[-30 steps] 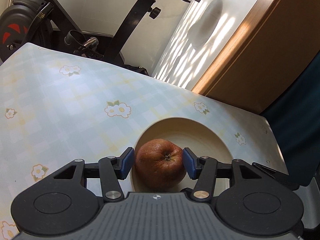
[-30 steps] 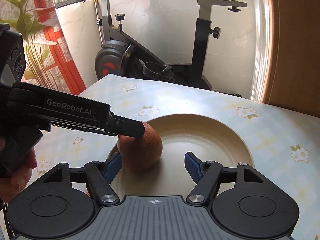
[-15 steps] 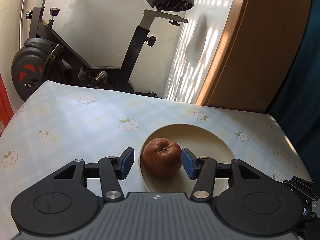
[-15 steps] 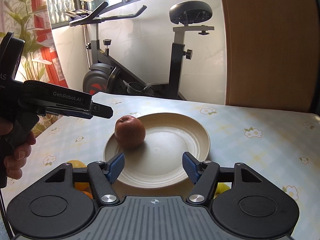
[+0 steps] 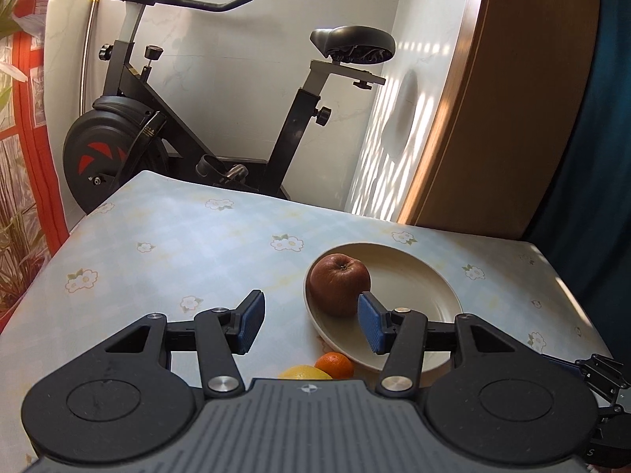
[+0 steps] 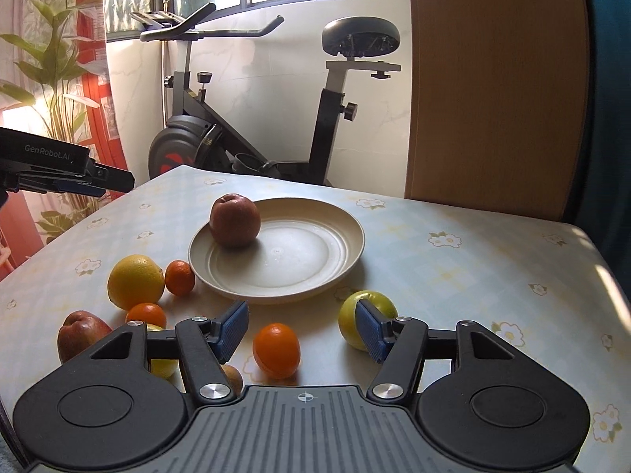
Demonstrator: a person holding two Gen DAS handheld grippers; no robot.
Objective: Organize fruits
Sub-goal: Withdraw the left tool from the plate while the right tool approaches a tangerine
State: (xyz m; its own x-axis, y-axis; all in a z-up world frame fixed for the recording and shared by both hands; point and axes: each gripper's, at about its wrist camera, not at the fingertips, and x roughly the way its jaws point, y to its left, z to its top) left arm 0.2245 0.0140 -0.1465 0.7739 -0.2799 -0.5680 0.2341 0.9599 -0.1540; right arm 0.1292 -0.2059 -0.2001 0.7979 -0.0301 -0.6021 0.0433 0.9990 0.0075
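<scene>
A dark red apple (image 5: 339, 289) (image 6: 234, 220) rests on the left side of a cream plate (image 5: 414, 295) (image 6: 307, 260). My left gripper (image 5: 309, 315) is open and empty, hanging short of the plate; in the right wrist view it (image 6: 79, 177) shows at the far left, above the table edge. My right gripper (image 6: 301, 327) is open, its jaws closing on nothing. Below it on the table lies an orange (image 6: 276, 351). A green apple (image 6: 361, 315) sits behind its right finger. A large yellow citrus (image 6: 136, 282), two mandarins (image 6: 179, 278) and a second red apple (image 6: 81, 335) lie left of the plate.
The table (image 6: 473, 276) wears a pale flowered cloth. An exercise bike (image 6: 256, 149) stands just beyond its far edge. A wooden panel (image 6: 493, 98) rises at the back right, and a plant with red curtain (image 6: 59, 79) at the left.
Both grippers have drawn back and up from the plate. The apple stays on the plate, no longer between the left pads. The right jaws have narrowed a little. Loose fruits have come into view.
</scene>
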